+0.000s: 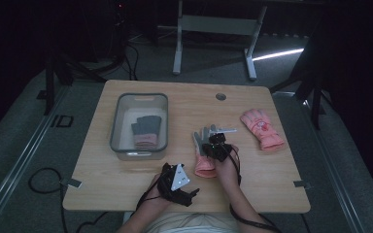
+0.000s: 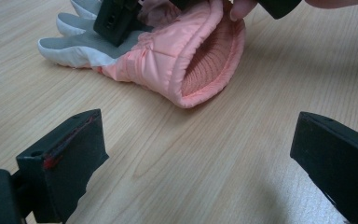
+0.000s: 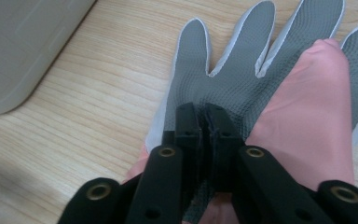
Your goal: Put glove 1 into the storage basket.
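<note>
A grey bin stands on the left part of the wooden counter, with a grey-and-pink glove lying inside it; a second pink glove lies well apart at the right, fingers pointing away from the person; a round hole sits in the counter near its far edge; beyond the counter a white frame stands on the dark floor; nothing lies between the two hands and the work in the middle. There the pink glove with the grey palm lies flat, palm up, fingers pointing away from the person and cuff toward them, just right of the bin; in the left gripper view its open cuff faces the camera, showing a knitted lining. The right tongs come down on the glove's palm at the base of the fingers, the jaws nearly pressed together with a fold of the grey palm fabric pinched between them; the right hand reaches forward over the cuff, and the pink thumb of the glove lies just beside the jaws. The left tongs rest low near the counter's front edge, jaws spread wide and holding nothing, pointing at the cuff from nearby; the left hand is held close to the person, the grey plate on top of it.
</note>
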